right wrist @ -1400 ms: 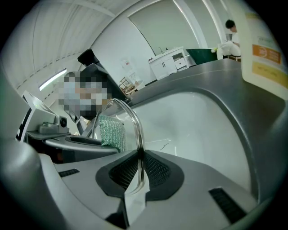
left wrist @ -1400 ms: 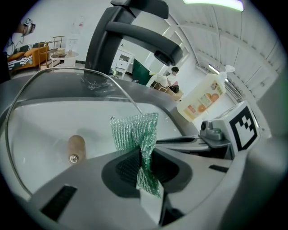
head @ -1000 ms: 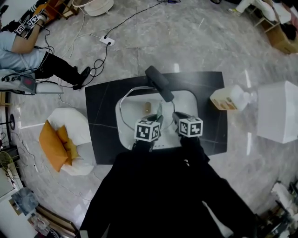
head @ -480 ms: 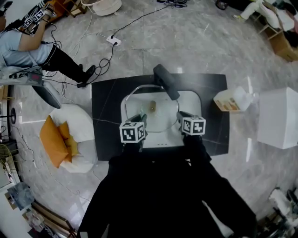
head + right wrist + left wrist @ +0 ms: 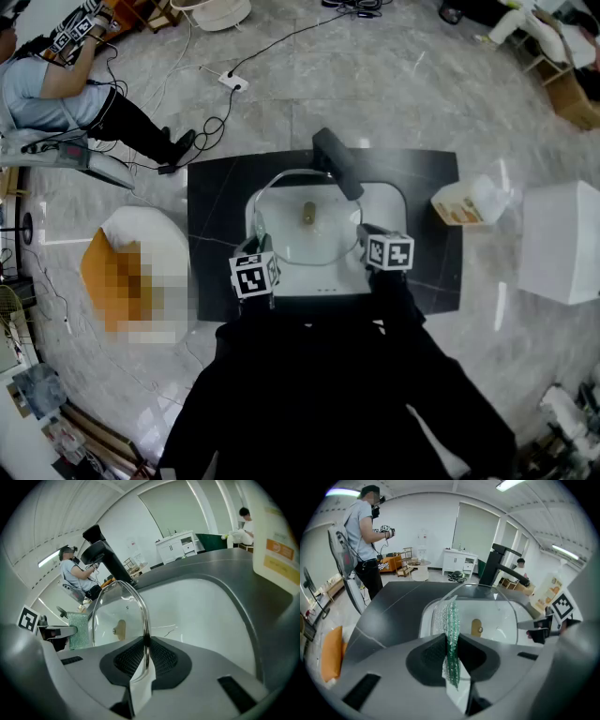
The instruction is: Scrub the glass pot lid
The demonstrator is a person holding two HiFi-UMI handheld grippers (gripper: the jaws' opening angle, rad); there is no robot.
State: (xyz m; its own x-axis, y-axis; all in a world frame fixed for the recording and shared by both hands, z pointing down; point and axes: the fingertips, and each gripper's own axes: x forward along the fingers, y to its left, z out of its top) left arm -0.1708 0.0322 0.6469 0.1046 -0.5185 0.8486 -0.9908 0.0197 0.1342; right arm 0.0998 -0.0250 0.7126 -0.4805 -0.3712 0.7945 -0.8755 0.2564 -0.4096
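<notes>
Both tongs closed | left tongs (image 5: pixel 451 645) pinched on green scouring pad (image 5: pixel 451 618) | right tongs (image 5: pixel 145 649) clamped on glass lid (image 5: pixel 115 609) rim, over sink (image 5: pixel 206 604) | scrubbing step judged in hand; pad to be pressed onto glass next

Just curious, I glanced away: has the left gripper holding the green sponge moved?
Yes. The left gripper with its sponge has slid left, from under the faucet out to the left rim of the sink.

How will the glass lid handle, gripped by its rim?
Probably stiff yet fragile: the lid is clear glass. Likely apt to slip or pivot, since the right claw pinches only its thin metal rim above the sink.
</notes>
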